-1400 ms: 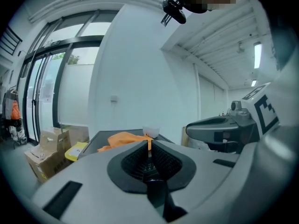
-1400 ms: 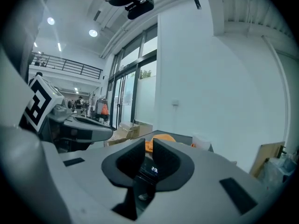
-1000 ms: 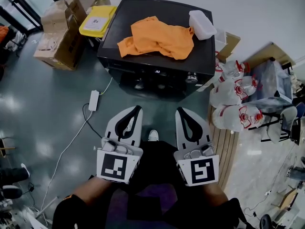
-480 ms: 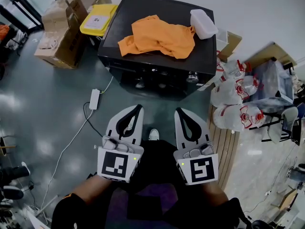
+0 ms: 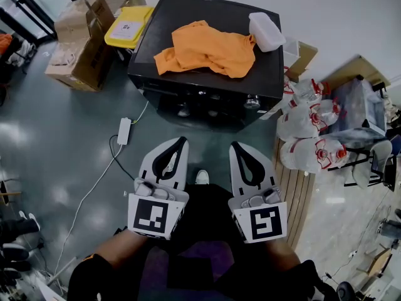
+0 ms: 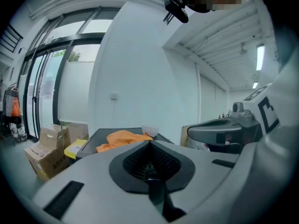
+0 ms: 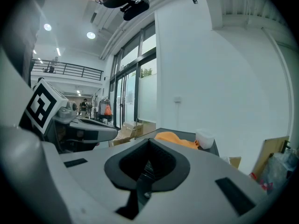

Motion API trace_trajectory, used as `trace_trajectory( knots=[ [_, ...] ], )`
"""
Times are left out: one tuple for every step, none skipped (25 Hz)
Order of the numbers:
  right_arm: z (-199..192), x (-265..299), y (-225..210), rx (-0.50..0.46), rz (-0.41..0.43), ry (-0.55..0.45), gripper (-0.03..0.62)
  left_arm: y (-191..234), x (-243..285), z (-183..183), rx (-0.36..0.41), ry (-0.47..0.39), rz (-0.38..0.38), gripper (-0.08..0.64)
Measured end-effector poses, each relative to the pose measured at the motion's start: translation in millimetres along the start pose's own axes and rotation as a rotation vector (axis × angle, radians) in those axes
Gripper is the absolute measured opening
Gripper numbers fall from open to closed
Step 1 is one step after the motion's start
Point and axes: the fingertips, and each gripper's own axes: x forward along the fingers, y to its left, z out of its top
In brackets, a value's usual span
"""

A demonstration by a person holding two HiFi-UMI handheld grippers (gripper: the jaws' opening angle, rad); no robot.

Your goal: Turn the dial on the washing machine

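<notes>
The black washing machine (image 5: 156, 68) stands ahead against the white wall, with an orange cloth (image 5: 208, 47) and a white tub (image 5: 266, 32) on its lid. Its silver dial (image 5: 252, 102) sits at the right of the front panel. My left gripper (image 5: 182, 141) and right gripper (image 5: 236, 145) are held side by side near my body, well short of the machine. Both are shut with nothing between the jaws. The left gripper view shows the orange cloth (image 6: 122, 138) over the shut jaws; the right gripper view shows the orange cloth (image 7: 175, 138) and the white tub (image 7: 204, 138).
Cardboard boxes (image 5: 81, 41) and a yellow bin lid (image 5: 128, 26) stand left of the machine. A white power strip (image 5: 123, 132) and its cable lie on the floor. Plastic bags (image 5: 304, 137) and a wooden pallet (image 5: 299, 190) crowd the right side.
</notes>
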Motion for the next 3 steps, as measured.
trace_trajectory(
  knots=[
    [0.0,0.2,0.0,0.0,0.0,0.0,0.015,0.1,0.0,0.1,0.0,0.0,0.001,0.014],
    [-0.3,0.4,0.2,0.0,0.001,0.0,0.014,0.3,-0.1,0.0,0.001,0.0,0.001,0.014],
    [-0.6,0.7,0.3,0.0,0.001,0.0,0.014,0.5,-0.1,-0.2,0.001,0.0,0.001,0.014]
  ],
)
